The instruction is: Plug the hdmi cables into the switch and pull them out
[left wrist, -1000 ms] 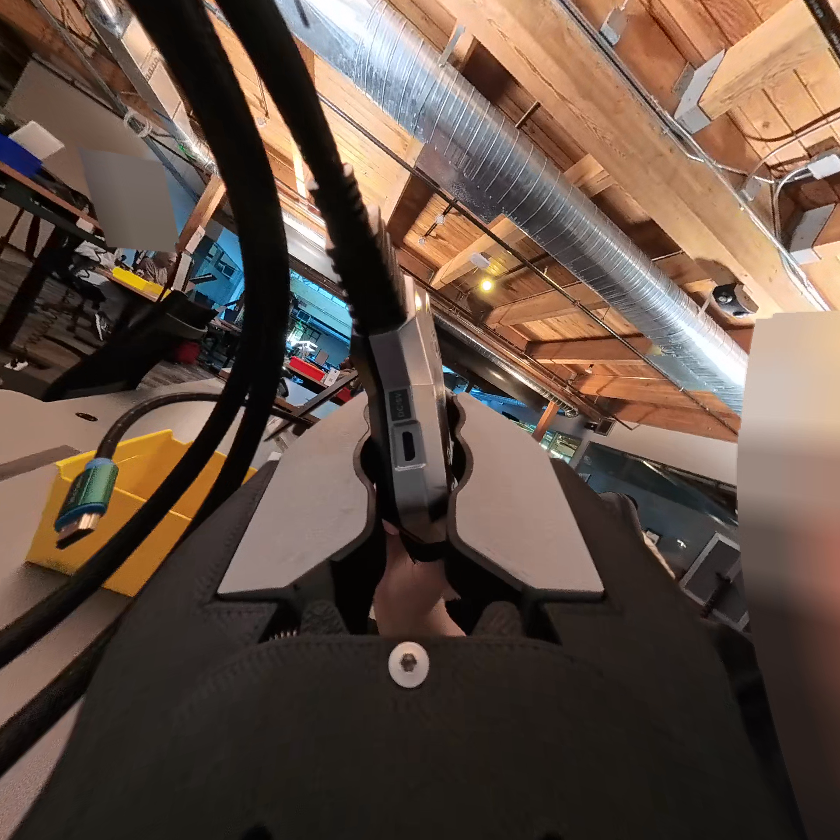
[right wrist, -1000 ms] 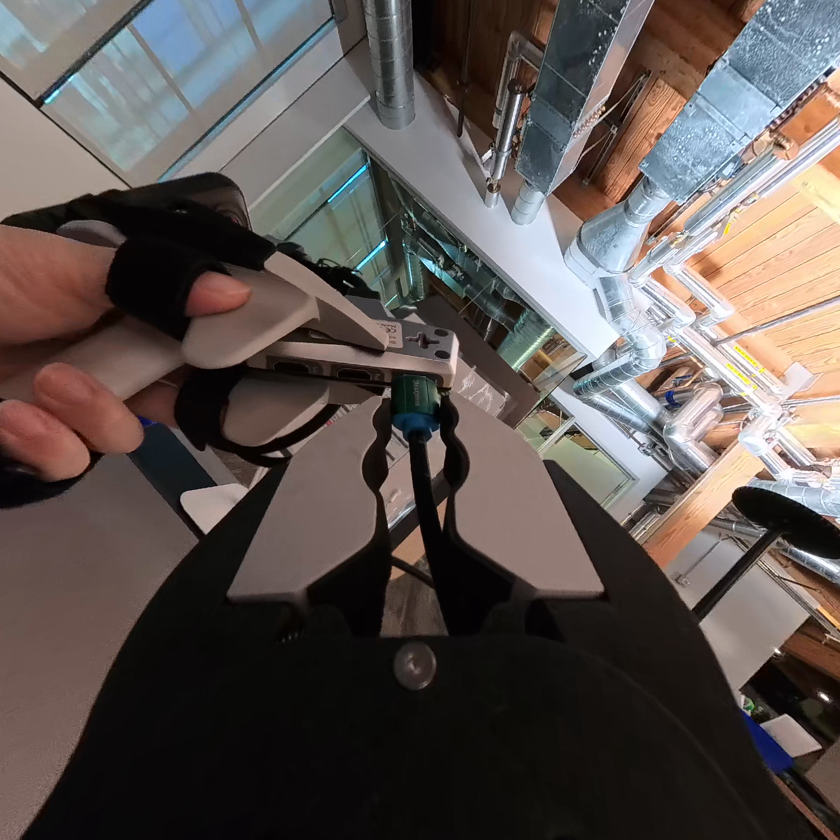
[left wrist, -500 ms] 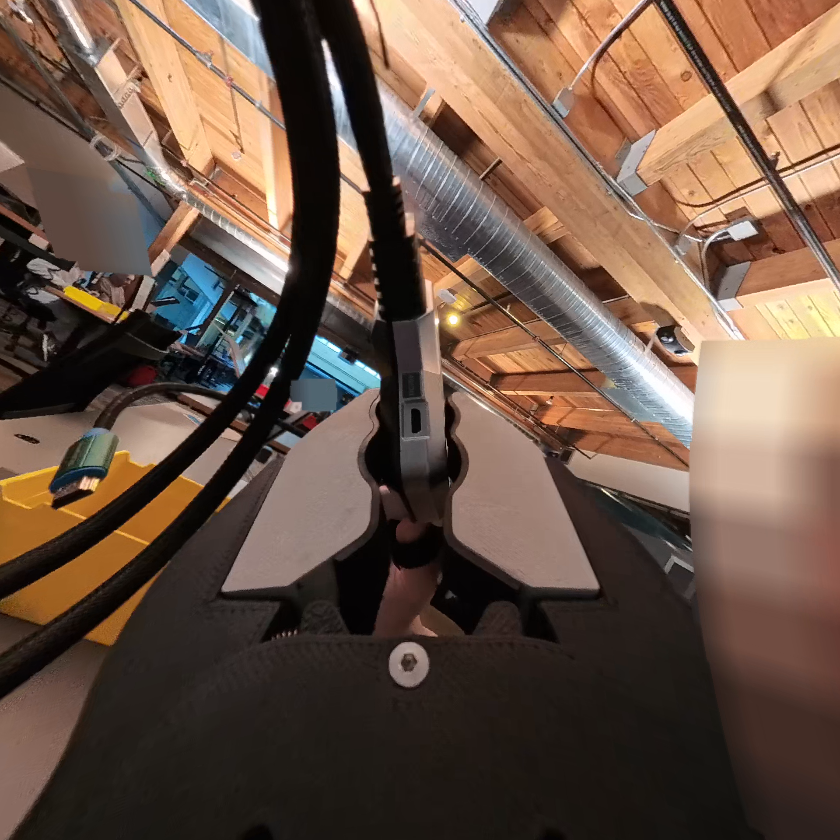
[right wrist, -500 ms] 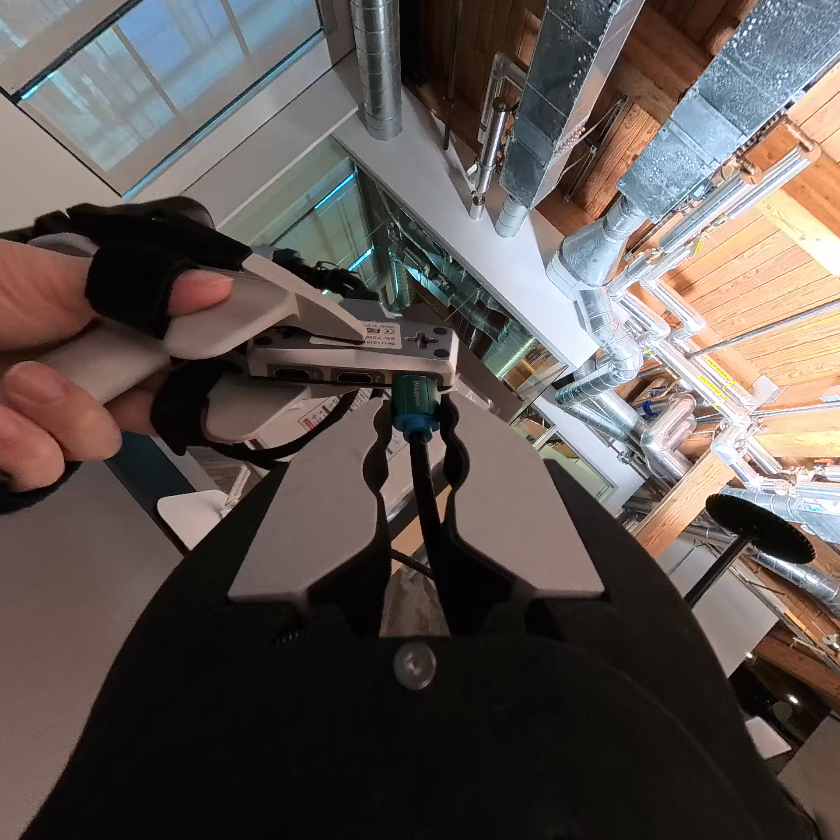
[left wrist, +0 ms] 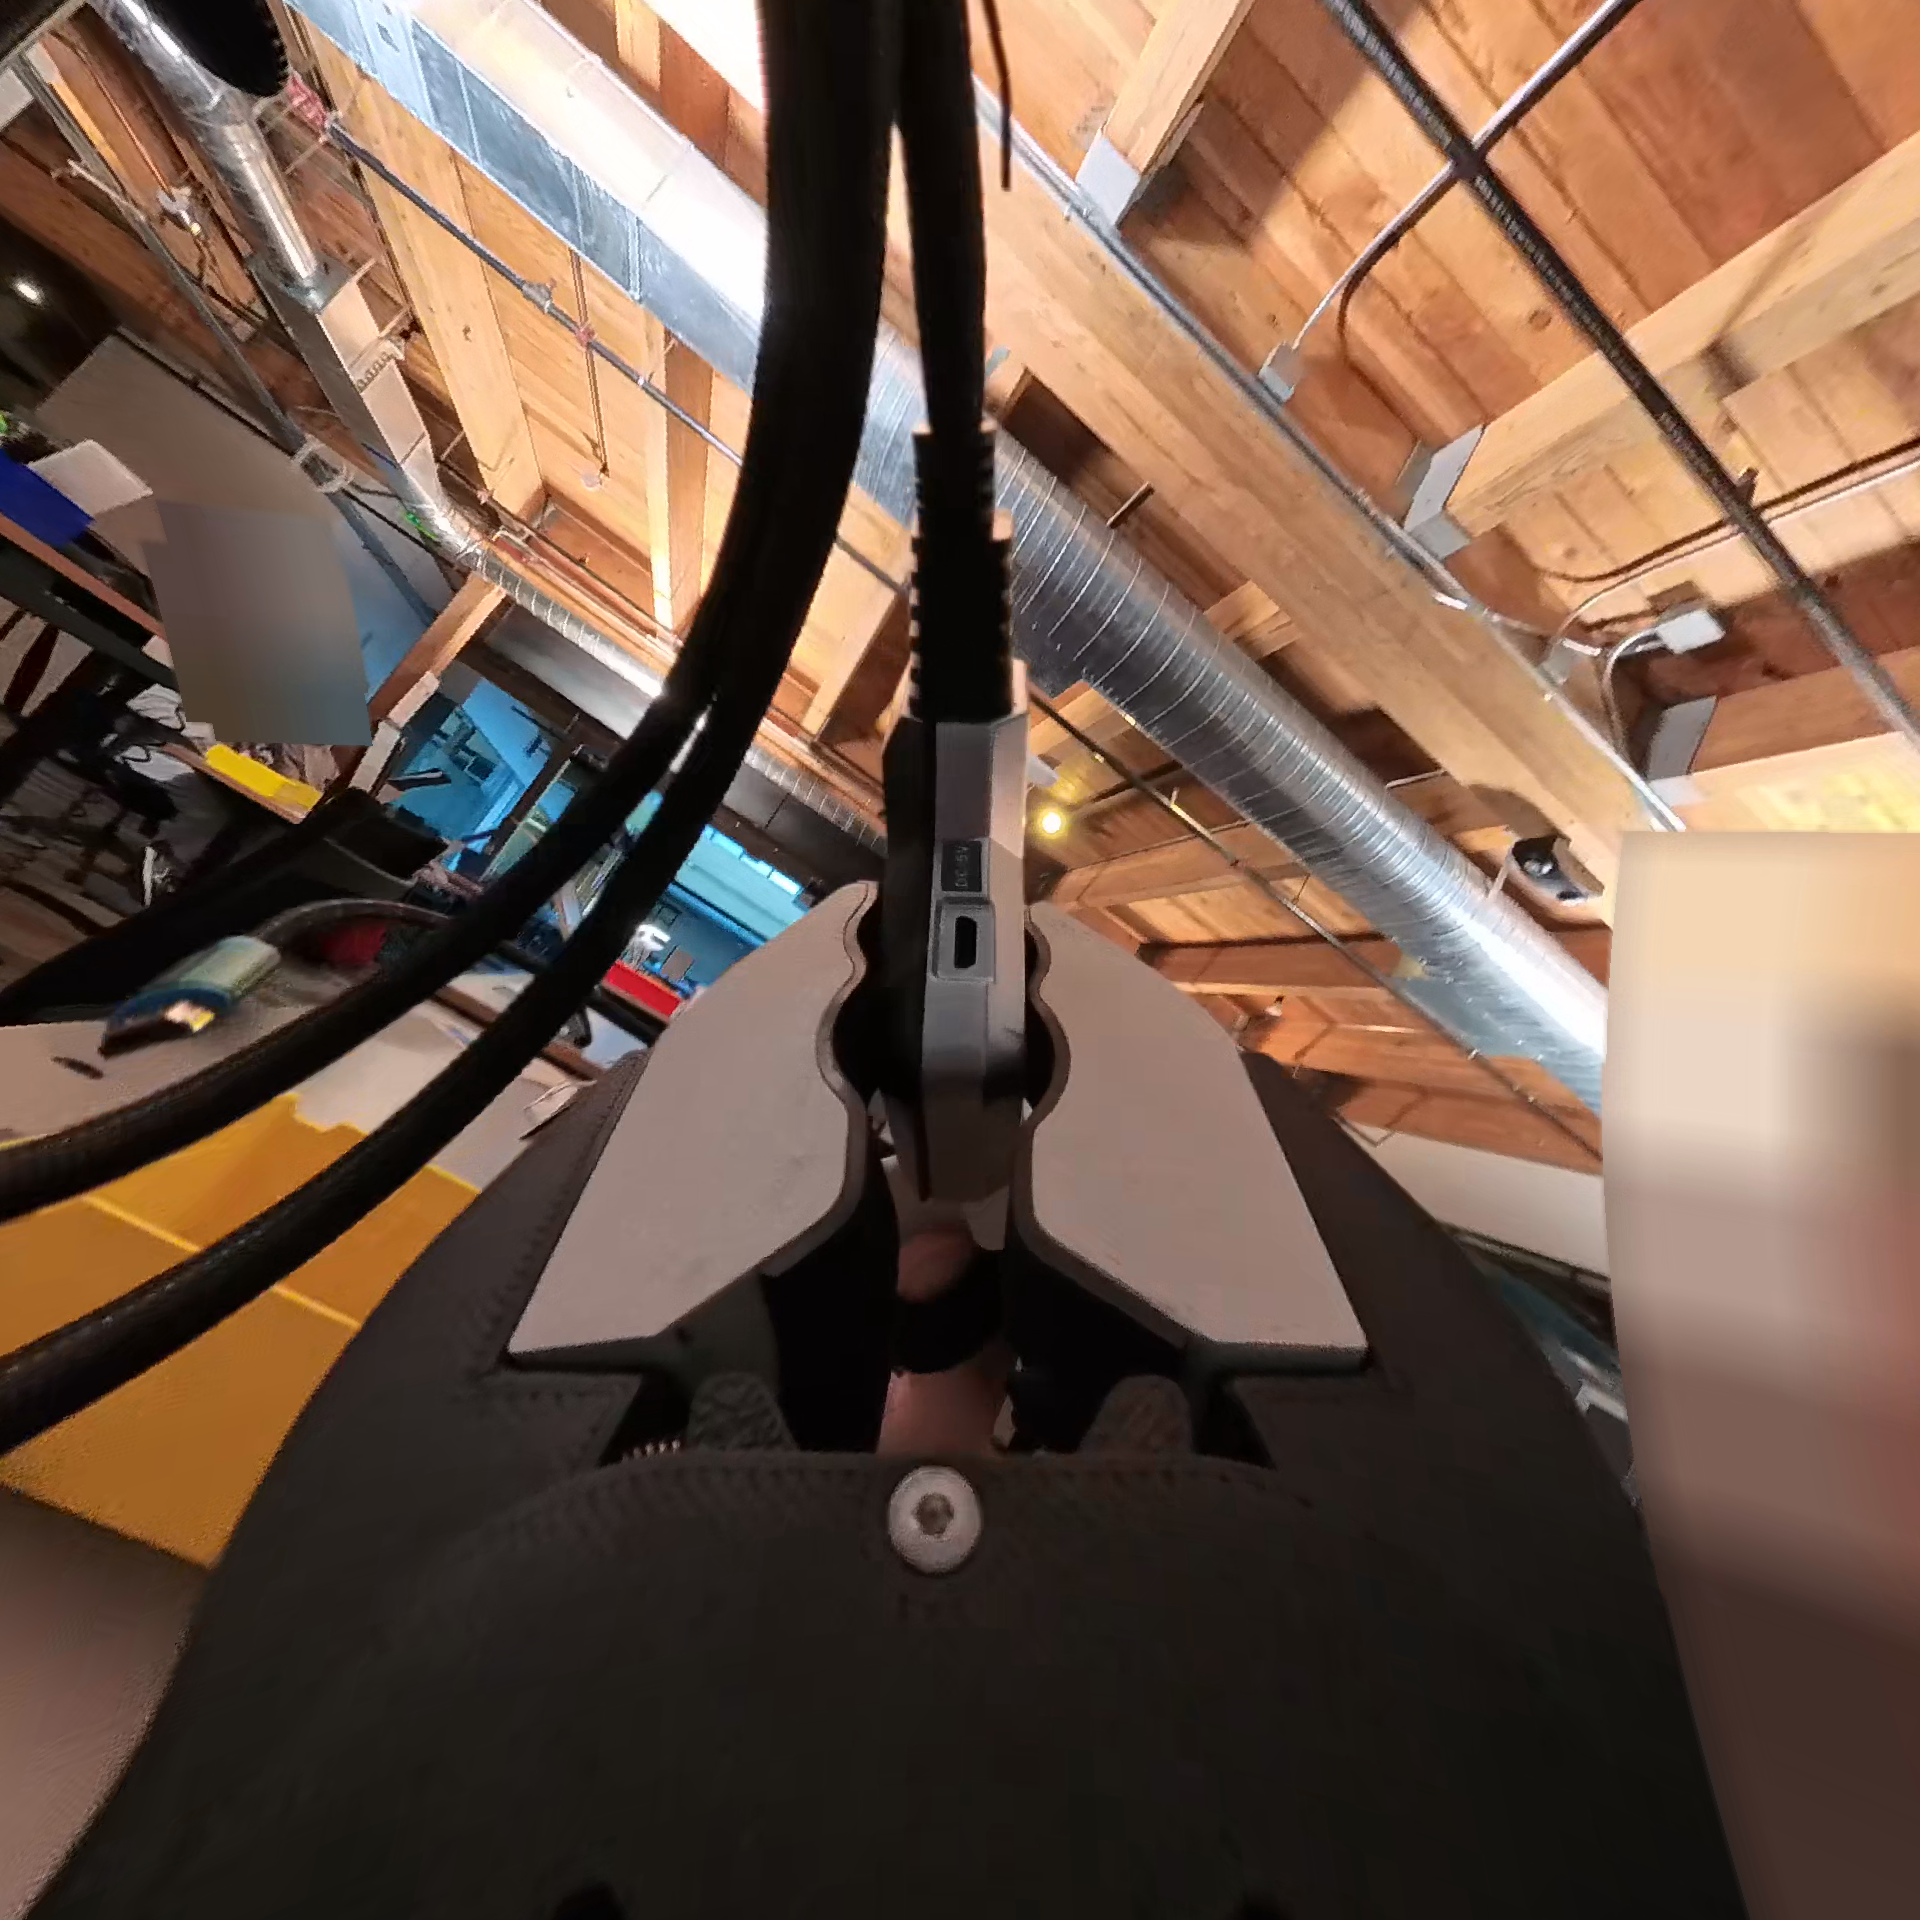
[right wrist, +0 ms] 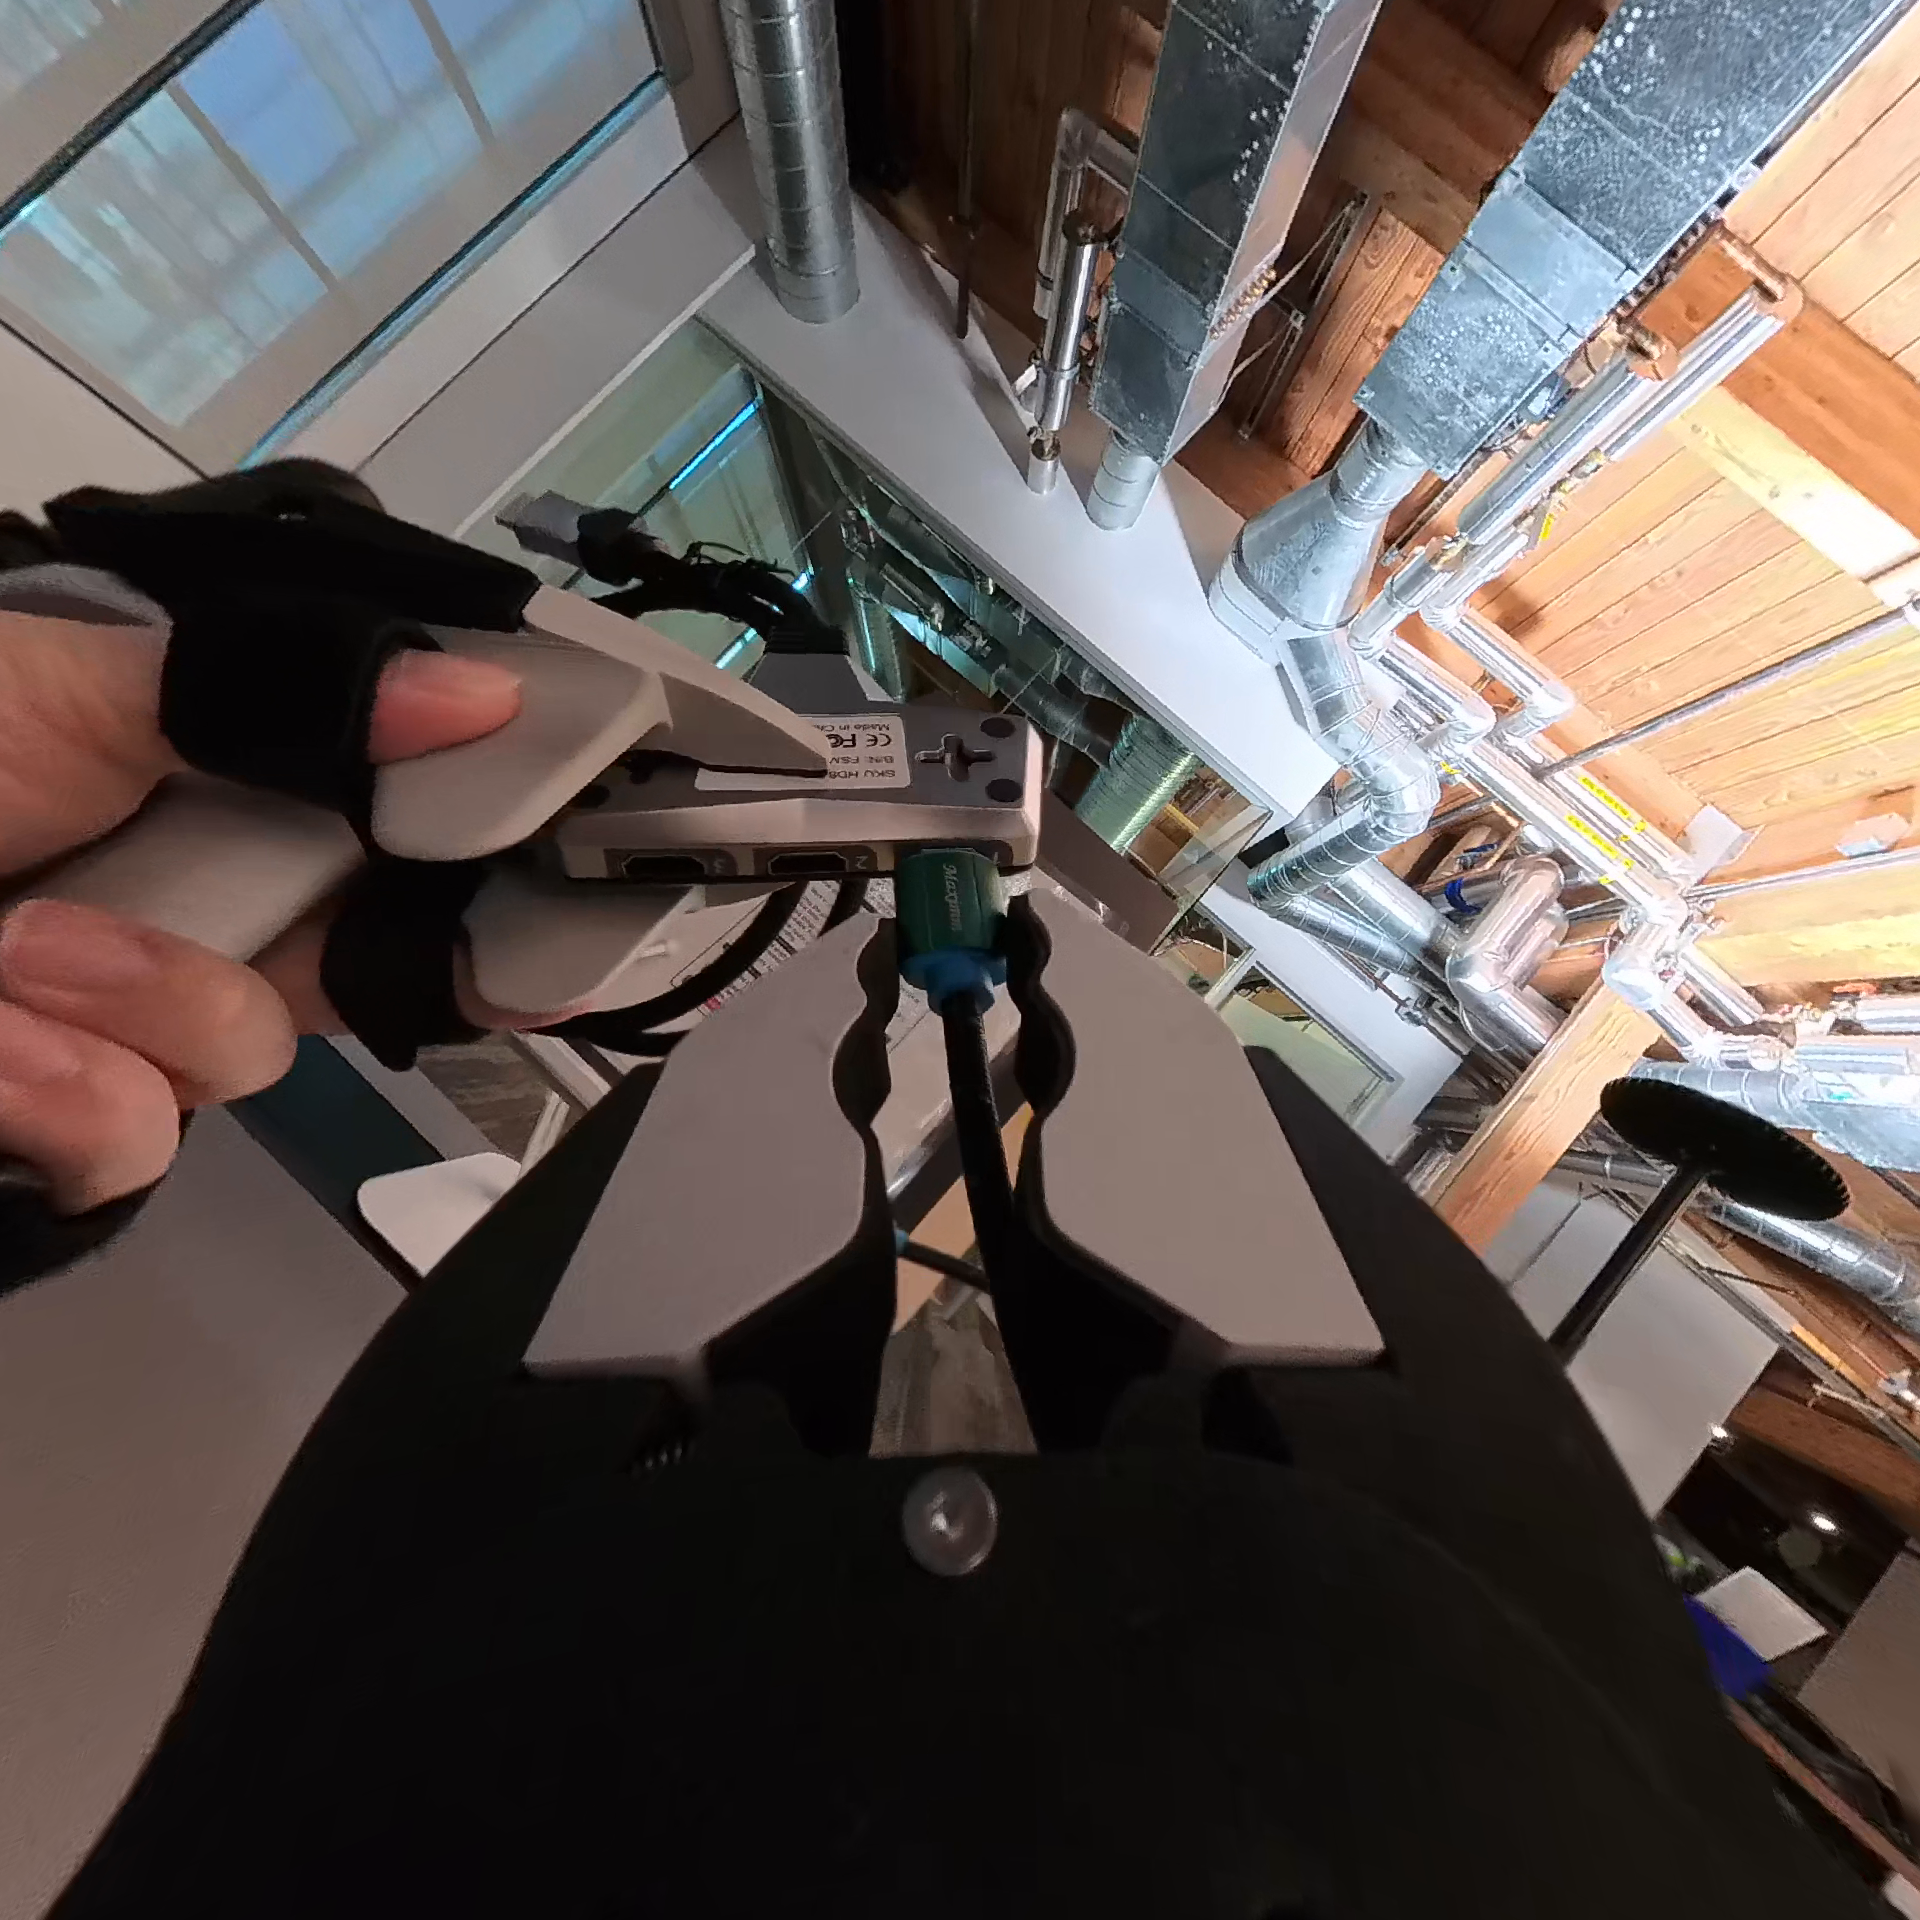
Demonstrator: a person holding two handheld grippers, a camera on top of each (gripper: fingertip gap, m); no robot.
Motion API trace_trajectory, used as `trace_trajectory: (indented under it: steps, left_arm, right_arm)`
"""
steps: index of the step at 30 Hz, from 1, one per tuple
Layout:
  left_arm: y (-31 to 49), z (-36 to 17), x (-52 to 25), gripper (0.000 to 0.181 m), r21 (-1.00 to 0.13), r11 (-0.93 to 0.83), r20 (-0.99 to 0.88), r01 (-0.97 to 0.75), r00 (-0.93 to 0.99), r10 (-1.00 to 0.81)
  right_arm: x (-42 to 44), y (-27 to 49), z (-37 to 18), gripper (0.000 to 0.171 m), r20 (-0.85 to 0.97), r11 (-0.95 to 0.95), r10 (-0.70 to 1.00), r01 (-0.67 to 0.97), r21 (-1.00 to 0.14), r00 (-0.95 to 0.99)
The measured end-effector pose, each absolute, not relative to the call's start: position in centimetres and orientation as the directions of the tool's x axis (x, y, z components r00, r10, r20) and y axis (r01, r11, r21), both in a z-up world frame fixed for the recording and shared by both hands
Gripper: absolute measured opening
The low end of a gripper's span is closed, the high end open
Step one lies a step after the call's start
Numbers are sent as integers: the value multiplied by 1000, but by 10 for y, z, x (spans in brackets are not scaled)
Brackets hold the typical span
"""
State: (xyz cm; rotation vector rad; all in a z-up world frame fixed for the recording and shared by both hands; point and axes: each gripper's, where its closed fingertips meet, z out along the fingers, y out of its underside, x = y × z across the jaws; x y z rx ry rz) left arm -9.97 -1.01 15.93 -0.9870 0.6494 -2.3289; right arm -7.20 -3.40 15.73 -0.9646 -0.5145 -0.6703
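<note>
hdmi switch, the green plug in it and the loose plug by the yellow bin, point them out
hdmi switch (right wrist: 914, 784), right wrist view, its labelled face.
green plug (right wrist: 948, 904), right wrist view, its shell.
loose plug (left wrist: 192, 992), left wrist view, its shell.

The grey metal switch (right wrist: 831, 800) is being held up in the air edge-on, its long port face showing two empty sockets beside a green-and-blue HDMI plug (right wrist: 948, 914) that is sitting seated in the end socket, its black cable (right wrist: 982, 1101) running back from it. On the opposite edge a black ribbed plug (left wrist: 956, 582) is standing in the switch, and a second green-and-blue plug (left wrist: 187, 992) is lying loose, well apart, near a yellow bin.
</note>
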Motion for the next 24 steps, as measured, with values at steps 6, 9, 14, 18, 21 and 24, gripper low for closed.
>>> trace_trajectory:
  steps: [6,9,14,18,21,24]
  left_arm:
    - [-7,161,-103,20,-584,-750,492,309,-600,-631]
    - [-3,158,-102,21,-608,-729,488,314,-578,-655]
    - [0,156,-100,20,-605,-728,495,321,-565,-660]
    - [0,158,-102,20,-581,-734,499,352,-558,-663]
    - [1,160,-104,20,-505,-781,529,369,-582,-617]
    - [5,161,-107,20,-444,-800,541,403,-591,-598]
  right_arm:
    - [-75,-33,156,21,639,416,-271,686,-597,720]
    - [-74,-28,154,21,694,395,-240,721,-569,679]
    - [-72,-25,152,22,742,391,-138,724,-568,656]
    - [-73,-25,154,21,692,407,-157,685,-604,705]
    - [-75,-26,155,21,652,417,-210,670,-615,729]
    - [-79,-25,152,21,614,424,-223,643,-638,757]
